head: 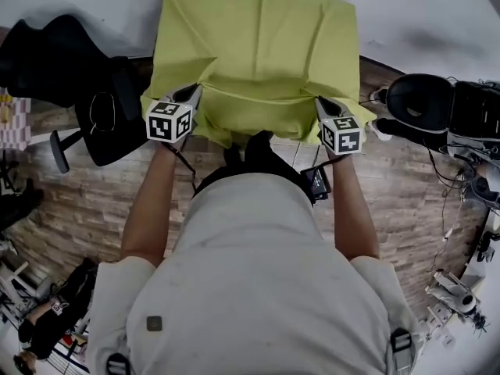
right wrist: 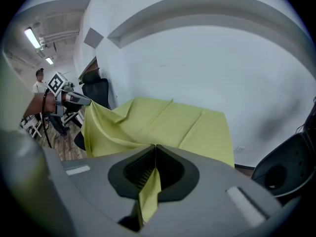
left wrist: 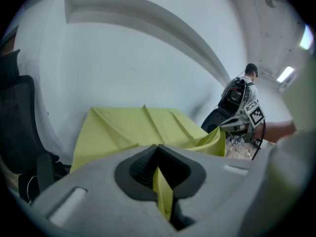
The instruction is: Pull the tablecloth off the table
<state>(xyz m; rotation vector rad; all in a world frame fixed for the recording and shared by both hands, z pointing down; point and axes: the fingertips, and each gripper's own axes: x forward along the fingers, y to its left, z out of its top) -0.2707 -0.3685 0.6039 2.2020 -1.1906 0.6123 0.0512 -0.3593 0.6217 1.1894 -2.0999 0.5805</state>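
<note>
A yellow-green tablecloth [head: 258, 45] drapes over a table that stands against the white wall. Its near edge is lifted off the table and hangs in a fold between my two grippers. My left gripper [head: 193, 94] is shut on the cloth's near left corner, and a strip of cloth [left wrist: 162, 189] runs down between its jaws. My right gripper [head: 319, 105] is shut on the near right corner, with a strip of cloth [right wrist: 149, 191] pinched the same way. The table under the cloth is hidden.
A black office chair [head: 70, 76] stands left of the table. Another black chair [head: 426, 100] and equipment with cables [head: 476, 116] are to the right. The floor [head: 406, 201] is wood-patterned. A person [left wrist: 244, 90] stands far off.
</note>
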